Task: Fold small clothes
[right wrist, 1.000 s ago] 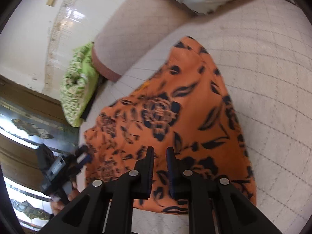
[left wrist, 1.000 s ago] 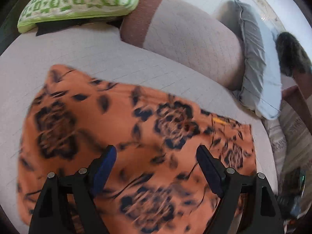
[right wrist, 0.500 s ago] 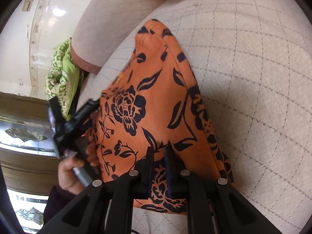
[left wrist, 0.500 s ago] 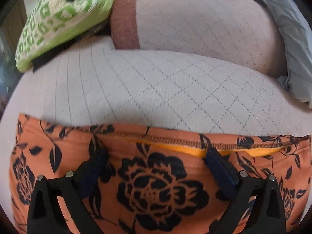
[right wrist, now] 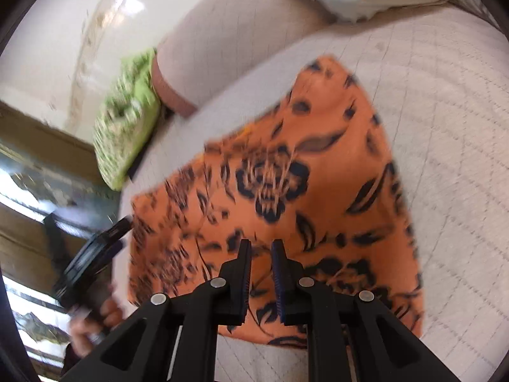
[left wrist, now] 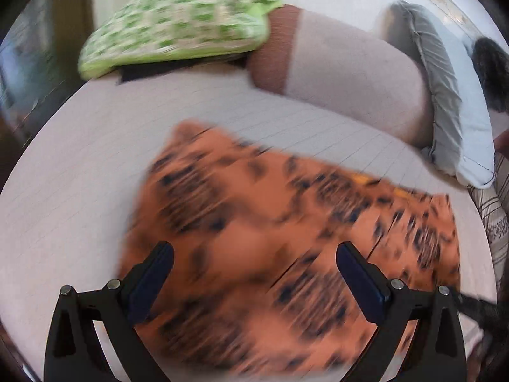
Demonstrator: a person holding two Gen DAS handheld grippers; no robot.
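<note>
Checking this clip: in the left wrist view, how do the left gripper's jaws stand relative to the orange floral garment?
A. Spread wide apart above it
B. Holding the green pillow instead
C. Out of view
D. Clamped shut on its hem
A. The left gripper shows both blue-padded fingers far apart, with the blurred orange floral garment spread on the quilted surface visible between them and nothing caught in them.
</note>
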